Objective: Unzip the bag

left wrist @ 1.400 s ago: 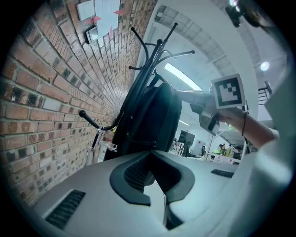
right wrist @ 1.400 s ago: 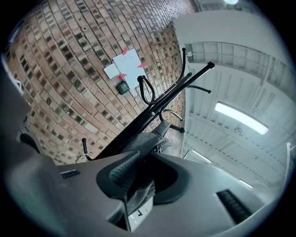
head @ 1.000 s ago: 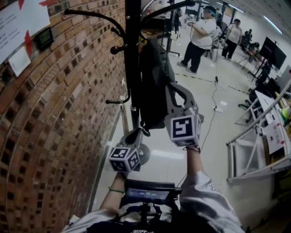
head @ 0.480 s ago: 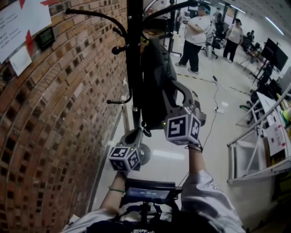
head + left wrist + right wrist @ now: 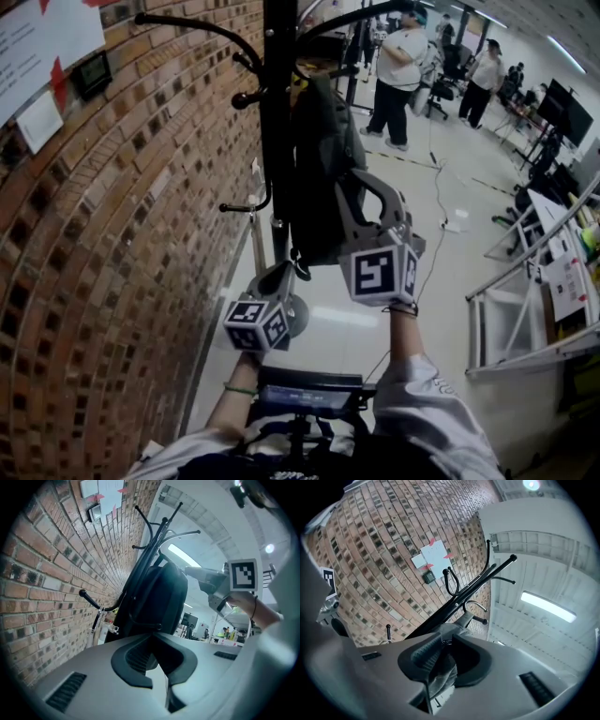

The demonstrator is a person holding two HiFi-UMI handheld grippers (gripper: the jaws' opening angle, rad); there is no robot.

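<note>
A dark backpack [image 5: 319, 178] hangs from a black coat rack [image 5: 277, 122] beside the brick wall. My right gripper [image 5: 345, 186] reaches up against the bag's right side. In the right gripper view its jaws [image 5: 445, 646] are closing, with grey bag fabric [image 5: 443, 677] and a small metal zip ring [image 5: 443, 642] between them. The left pad's ribbed face still shows bare. My left gripper [image 5: 281, 274] sits under the bag's bottom edge. In its own view the left gripper [image 5: 157, 651] stands open with nothing between the pads, and the bag [image 5: 159, 597] hangs just beyond.
The brick wall [image 5: 112, 234] runs close on the left, with papers and a small box fixed to it. The rack's round base [image 5: 298, 317] stands on a pale floor. People [image 5: 398, 70] stand far behind. Metal frames and shelving [image 5: 525, 300] line the right side.
The right gripper has stayed at the bag's side, shifting only slightly up and back down. The left gripper has not moved. People in the background have walked on.
</note>
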